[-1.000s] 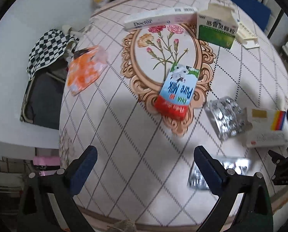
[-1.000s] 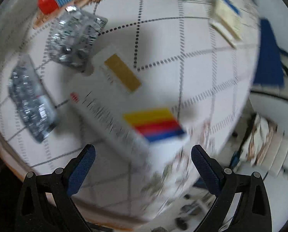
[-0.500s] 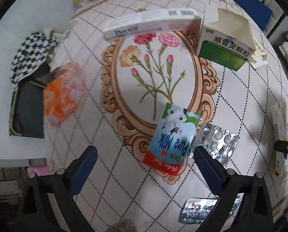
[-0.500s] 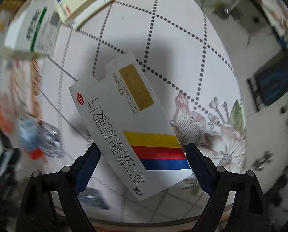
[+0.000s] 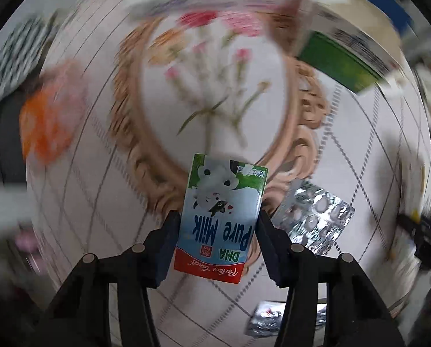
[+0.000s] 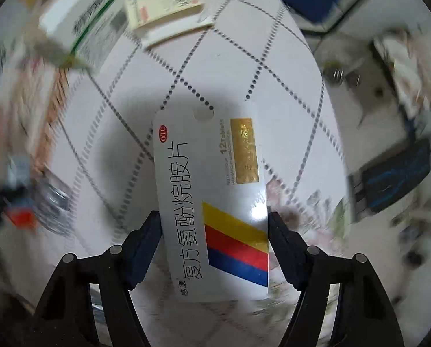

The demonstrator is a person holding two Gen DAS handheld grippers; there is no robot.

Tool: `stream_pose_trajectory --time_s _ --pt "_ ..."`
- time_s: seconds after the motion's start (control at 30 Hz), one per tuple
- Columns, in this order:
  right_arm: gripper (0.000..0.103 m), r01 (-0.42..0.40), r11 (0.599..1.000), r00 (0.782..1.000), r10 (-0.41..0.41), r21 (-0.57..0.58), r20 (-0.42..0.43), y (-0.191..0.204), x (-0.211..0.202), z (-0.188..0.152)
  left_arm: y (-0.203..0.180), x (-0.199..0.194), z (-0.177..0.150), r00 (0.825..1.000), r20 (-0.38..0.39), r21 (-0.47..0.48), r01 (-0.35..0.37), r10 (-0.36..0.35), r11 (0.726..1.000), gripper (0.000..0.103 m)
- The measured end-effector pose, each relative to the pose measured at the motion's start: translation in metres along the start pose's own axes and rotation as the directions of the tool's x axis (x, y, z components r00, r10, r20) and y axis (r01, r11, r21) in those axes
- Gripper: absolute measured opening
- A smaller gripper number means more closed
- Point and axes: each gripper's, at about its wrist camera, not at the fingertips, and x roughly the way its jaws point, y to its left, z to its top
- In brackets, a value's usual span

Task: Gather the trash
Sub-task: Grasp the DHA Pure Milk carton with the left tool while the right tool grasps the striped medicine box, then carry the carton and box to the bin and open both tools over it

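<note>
The milk carton is a small flat pack, blue and white with a green top, a cartoon cow, "Pure Milk" lettering and a red band at its near end. It lies lengthwise on the counter, over the edge of a brown ornamental frame print. Just right of it lies a silver blister pack. The tablet box is white, long and flat, with yellow, red and blue stripes, a gold patch and black Chinese characters, lying face up.

Round floral-patterned table above pale floor
</note>
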Motion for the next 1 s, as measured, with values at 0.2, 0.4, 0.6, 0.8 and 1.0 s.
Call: stream_pose_trajectory --time_s 0.2,0.4,0.6,0.8,1.0 --pt "0.078 0.04 0.999 0.999 -0.039 0.027 -0.023 0.011 0.004 -0.005 0.007 0.009 -0.013 0.999 0.018 -0.074 -0.049 0.051 0.996 0.051" --pt "0.083 0.095 0.995 0.994 -0.096 -0.013 -0.045 0.04 -0.001 -0.007 0.005 0.018 -0.015 0.997 0.056 -0.047 -0.047 0.049 0.998 0.05" --pt "0.082 0.098 0.995 0.995 -0.098 -0.024 -0.025 0.034 0.008 -0.006 0.006 0.018 -0.015 0.997 0.069 -0.025 -0.041 0.043 0.999 0.049" --pt "0.074 0.094 0.994 0.996 -0.095 -0.059 0.001 0.034 0.003 -0.024 0.009 0.002 -0.029 0.993 0.104 -0.039 -0.052 0.055 0.998 0.048" --pt "0.073 0.083 0.993 0.996 -0.08 -0.079 0.039 0.047 -0.004 -0.041 0.008 -0.03 -0.056 0.981 0.179 -0.036 -0.067 0.072 0.997 0.048"
